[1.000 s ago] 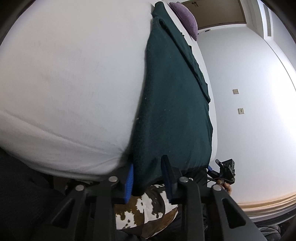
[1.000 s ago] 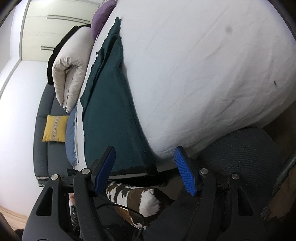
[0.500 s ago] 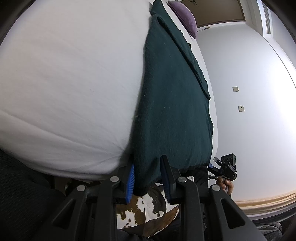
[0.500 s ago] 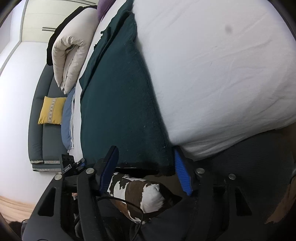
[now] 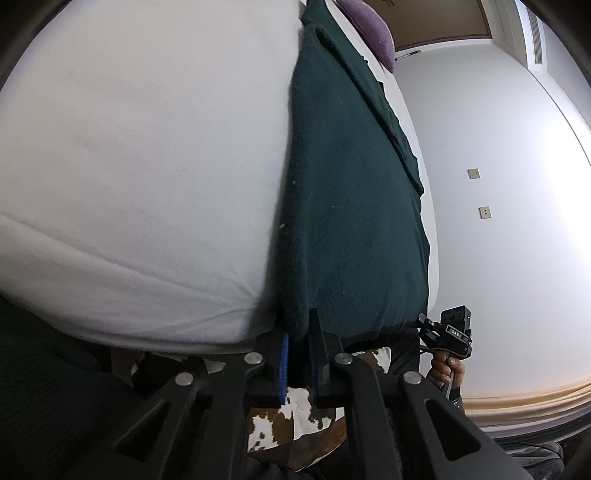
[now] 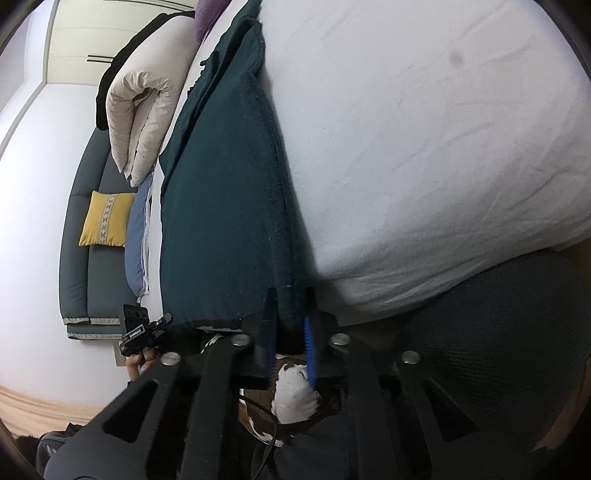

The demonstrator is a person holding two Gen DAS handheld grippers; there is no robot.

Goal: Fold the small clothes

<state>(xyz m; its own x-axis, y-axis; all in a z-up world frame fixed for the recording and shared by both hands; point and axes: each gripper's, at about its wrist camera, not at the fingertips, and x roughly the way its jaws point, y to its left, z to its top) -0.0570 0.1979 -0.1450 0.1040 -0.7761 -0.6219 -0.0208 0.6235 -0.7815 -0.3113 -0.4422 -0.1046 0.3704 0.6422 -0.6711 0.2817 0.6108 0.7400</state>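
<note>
My left gripper [image 5: 298,354] has just closed and now pinches the near hem of the dark green cloth [image 5: 354,206] at its left corner, the blue pads tight on the fabric with no gap showing. My right gripper [image 6: 291,332] has also just closed, and it clamps the same hem at the other near corner, hard by the cloth's right edge. The cloth lies flat and long on the white bed [image 5: 140,155], stretching away from me, with its near hem hanging just over the mattress edge. From the left view I can see my right hand [image 5: 447,369] beyond the cloth's far corner. White sheet lies bare and wide on the outer side of each gripper. At the far end sit a purple pillow [image 5: 369,26] and a rolled cream duvet [image 6: 144,110]; a grey sofa [image 6: 79,229] with a yellow cushion [image 6: 105,218] stands off to the side
</note>
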